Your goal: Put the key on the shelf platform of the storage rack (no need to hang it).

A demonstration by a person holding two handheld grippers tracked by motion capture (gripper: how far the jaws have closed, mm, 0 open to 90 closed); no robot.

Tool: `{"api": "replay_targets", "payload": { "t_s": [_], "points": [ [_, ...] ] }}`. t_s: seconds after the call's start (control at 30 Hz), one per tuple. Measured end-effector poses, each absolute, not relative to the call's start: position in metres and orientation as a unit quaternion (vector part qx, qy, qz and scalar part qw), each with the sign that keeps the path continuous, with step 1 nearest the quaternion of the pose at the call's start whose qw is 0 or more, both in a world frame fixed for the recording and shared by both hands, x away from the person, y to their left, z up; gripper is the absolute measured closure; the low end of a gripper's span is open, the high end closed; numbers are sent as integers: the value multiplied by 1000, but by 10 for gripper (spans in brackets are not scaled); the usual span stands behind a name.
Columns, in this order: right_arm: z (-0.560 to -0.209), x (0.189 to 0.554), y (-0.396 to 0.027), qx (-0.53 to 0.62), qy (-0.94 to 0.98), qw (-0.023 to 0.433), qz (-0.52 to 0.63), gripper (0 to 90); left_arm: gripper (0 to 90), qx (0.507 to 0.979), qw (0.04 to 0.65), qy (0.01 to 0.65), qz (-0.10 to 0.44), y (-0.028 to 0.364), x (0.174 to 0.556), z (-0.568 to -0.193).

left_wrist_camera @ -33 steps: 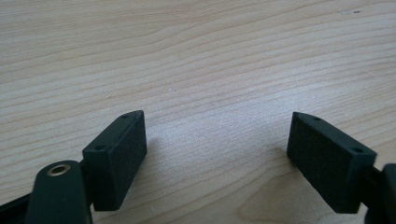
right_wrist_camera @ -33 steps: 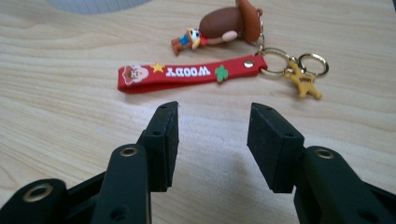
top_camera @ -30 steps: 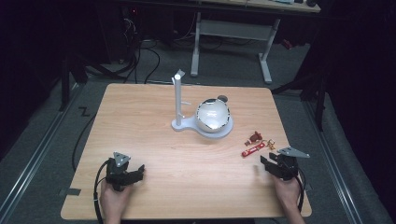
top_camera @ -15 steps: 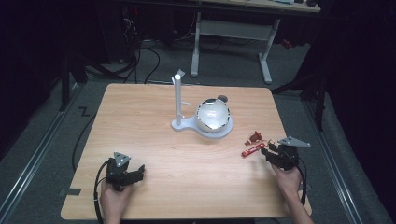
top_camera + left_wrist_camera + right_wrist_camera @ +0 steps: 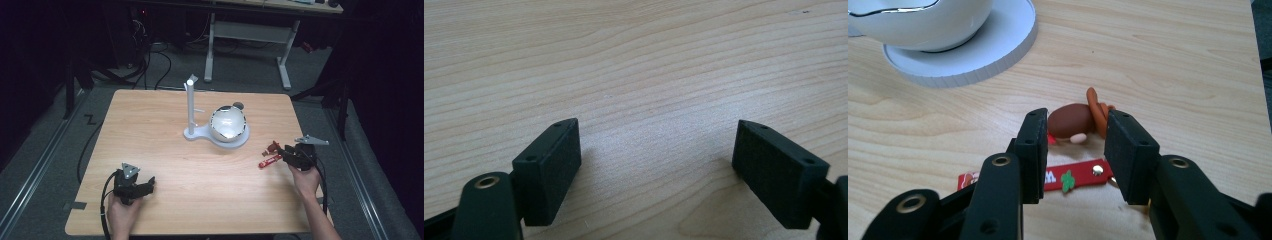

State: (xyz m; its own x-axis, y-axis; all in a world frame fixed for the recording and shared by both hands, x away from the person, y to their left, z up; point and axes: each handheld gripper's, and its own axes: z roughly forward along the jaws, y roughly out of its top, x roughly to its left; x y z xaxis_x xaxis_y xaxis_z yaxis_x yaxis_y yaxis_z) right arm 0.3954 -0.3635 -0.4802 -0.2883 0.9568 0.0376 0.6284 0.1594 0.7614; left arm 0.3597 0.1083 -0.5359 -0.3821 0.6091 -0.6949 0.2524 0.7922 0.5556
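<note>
Right gripper (image 5: pixel 1073 150) had its jaws half-open, just been closing, straddling the red rubber keychain strap (image 5: pixel 1068 179) with brown figurine, lying crosswise beside the white stand base (image 5: pixel 998 50). Left gripper (image 5: pixel 656 165) wide, empty.

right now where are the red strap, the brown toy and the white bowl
red strap (image 5: pixel 1075 177), right gripper view, middle of the band between the jaws
brown toy (image 5: pixel 1070 120), right gripper view, its rounded brown body
white bowl (image 5: pixel 228 123), high view, its shiny inner wall
</note>
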Motion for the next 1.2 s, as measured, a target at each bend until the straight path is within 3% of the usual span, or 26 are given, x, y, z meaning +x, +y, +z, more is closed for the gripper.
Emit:
{"api": "replay_targets", "payload": {
  "t_s": [0.5,0.77,1.0,1.2],
  "points": [
    [-481,431,-365,551,738,217,323,684,199,264,488,812,183,108,360,-536],
    [-492,438,-366,562,740,201,309,734,199,261,486,814,181,108,360,-535],
    [-496,439,-368,563,744,196,302,830,199,260,486,814,181,107,360,-535],
    [-496,438,-364,549,754,208,296,846,199,261,487,814,181,108,360,-535]
  ]
}}
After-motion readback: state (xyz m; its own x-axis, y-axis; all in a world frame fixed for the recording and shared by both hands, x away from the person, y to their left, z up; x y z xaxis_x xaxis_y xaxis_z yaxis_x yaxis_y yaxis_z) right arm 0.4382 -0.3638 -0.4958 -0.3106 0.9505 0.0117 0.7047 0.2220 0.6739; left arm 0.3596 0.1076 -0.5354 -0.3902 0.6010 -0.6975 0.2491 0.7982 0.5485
